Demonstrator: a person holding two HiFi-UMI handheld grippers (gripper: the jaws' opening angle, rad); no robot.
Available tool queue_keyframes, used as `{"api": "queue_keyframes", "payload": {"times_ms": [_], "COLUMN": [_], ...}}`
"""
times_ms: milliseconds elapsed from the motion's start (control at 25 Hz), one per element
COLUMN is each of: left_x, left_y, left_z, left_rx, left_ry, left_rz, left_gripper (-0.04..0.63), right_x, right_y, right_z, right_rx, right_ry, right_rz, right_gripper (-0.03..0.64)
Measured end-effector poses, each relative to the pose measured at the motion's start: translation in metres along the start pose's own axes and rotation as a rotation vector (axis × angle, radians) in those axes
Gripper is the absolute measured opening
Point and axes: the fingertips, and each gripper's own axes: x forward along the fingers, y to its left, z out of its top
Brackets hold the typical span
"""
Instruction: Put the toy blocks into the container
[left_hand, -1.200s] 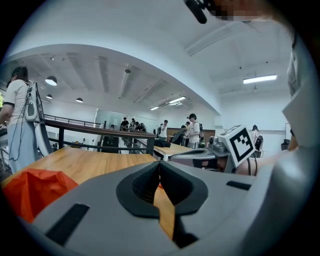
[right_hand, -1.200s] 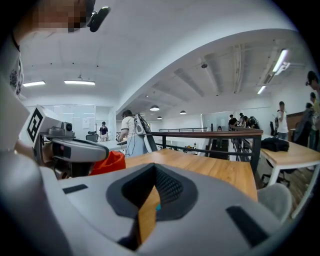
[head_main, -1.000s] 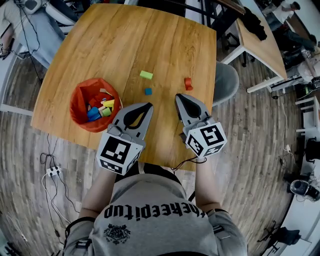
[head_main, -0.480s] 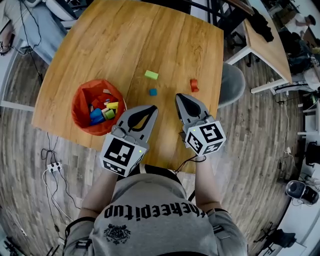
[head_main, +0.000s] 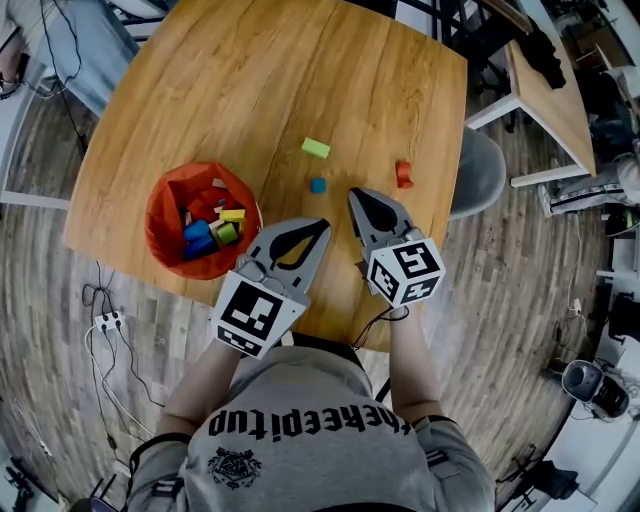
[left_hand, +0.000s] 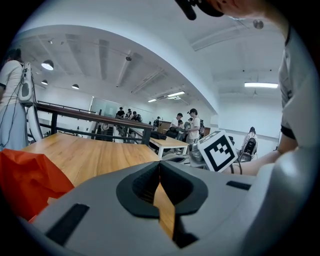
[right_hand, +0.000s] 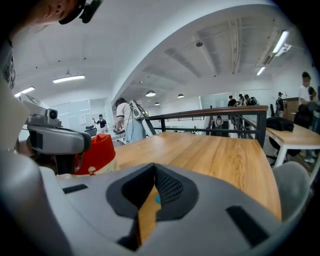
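Observation:
An orange container (head_main: 172, 205) with several coloured blocks in it stands at the left of the wooden table (head_main: 250, 80). Three loose blocks lie on the table: a green block (head_main: 316, 148), a small blue block (head_main: 318, 185) and a red block (head_main: 403, 174). My left gripper (head_main: 324, 224) is shut and empty, just right of the container. My right gripper (head_main: 354, 192) is shut and empty too, its tip close to the blue block and just right of it. In the right gripper view the blue block (right_hand: 158, 199) shows through the gap below the shut tips (right_hand: 154, 166). The left gripper view shows its tips (left_hand: 159, 164) closed together, with the container (left_hand: 25, 180) at the left.
A grey chair (head_main: 478, 170) stands at the table's right edge, with a second table (head_main: 550, 95) beyond it. Cables and a power strip (head_main: 105, 322) lie on the floor at the left. People stand far off in the room's background.
Both grippers have sunk toward the table, the right one more, its tip now nearer the blue block. The left gripper has edged to the right. Both stay shut.

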Motion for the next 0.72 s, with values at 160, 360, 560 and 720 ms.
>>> {"api": "queue_keyframes", "payload": {"times_ms": [160, 360, 560, 720], "left_x": [0.007, 0.012, 0.016, 0.020], "left_y": [0.002, 0.003, 0.003, 0.003], "left_z": [-0.004, -0.013, -0.021, -0.025], "left_rx": [-0.010, -0.023, -0.036, -0.048], "left_ry": [0.011, 0.035, 0.057, 0.068], "left_rz": [-0.014, -0.029, -0.041, -0.048], "left_gripper": [0.015, 0.015, 0.015, 0.015], "right_x": [0.016, 0.036, 0.052, 0.064], "right_y": [-0.004, -0.005, -0.004, -0.006], "right_z": [-0.014, -0.036, -0.053, -0.064], "right_rx": [0.011, 0.018, 0.018, 0.013], "right_ry": [0.045, 0.113, 0.166, 0.206], "right_rz": [0.008, 0.023, 0.042, 0.050], "right_gripper": [0.012, 0.015, 0.038, 0.057]}}
